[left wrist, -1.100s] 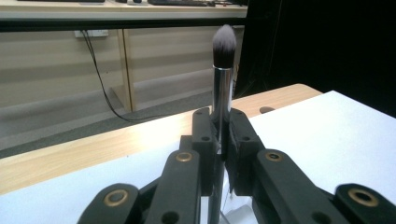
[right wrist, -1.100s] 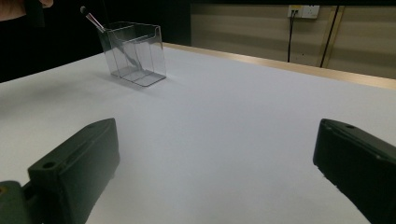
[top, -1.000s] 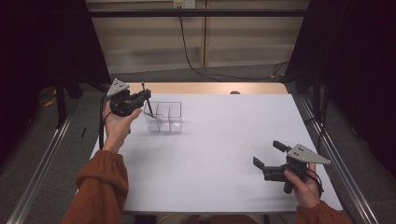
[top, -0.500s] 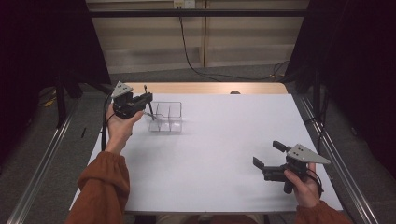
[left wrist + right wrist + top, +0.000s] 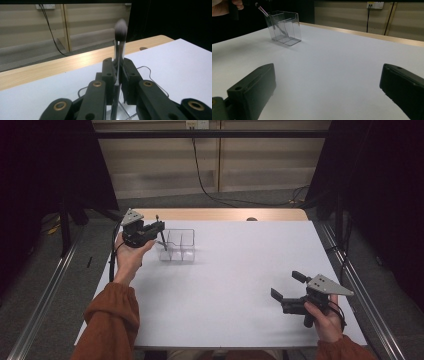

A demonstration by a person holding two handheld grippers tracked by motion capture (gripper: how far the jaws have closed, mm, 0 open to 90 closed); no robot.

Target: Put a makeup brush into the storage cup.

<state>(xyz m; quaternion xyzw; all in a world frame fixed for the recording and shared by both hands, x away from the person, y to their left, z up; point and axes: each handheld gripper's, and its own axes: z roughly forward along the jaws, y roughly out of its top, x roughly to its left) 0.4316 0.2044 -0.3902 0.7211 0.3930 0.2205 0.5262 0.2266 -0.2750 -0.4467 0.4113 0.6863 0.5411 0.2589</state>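
A: Item one, largest?
B: Table [image 5: 225, 285], white-topped, with a wooden strip along the far edge.

A: Next in size?
B: Organiser [image 5: 176, 245], clear plastic, divided into compartments, set upright on the far left part of the table. It is also seen in the right gripper view [image 5: 284, 27], well apart from that gripper's jaws.

A: Grippers?
B: Two, each carried in a hand. The left gripper [image 5: 150, 231] is held just beside the organiser's left end, its jaws clamped narrow on a brush. The right gripper [image 5: 287, 290] is held over the near right part of the table, jaws spread wide, nothing between them.

A: Smallest item?
B: Brush [image 5: 120, 45], slim, silver-handled, bristles white with dark tips, pointed upward. Its handle is gripped between the left jaws, and its lower end is lowered at a slant into the organiser; which compartment cannot be told.
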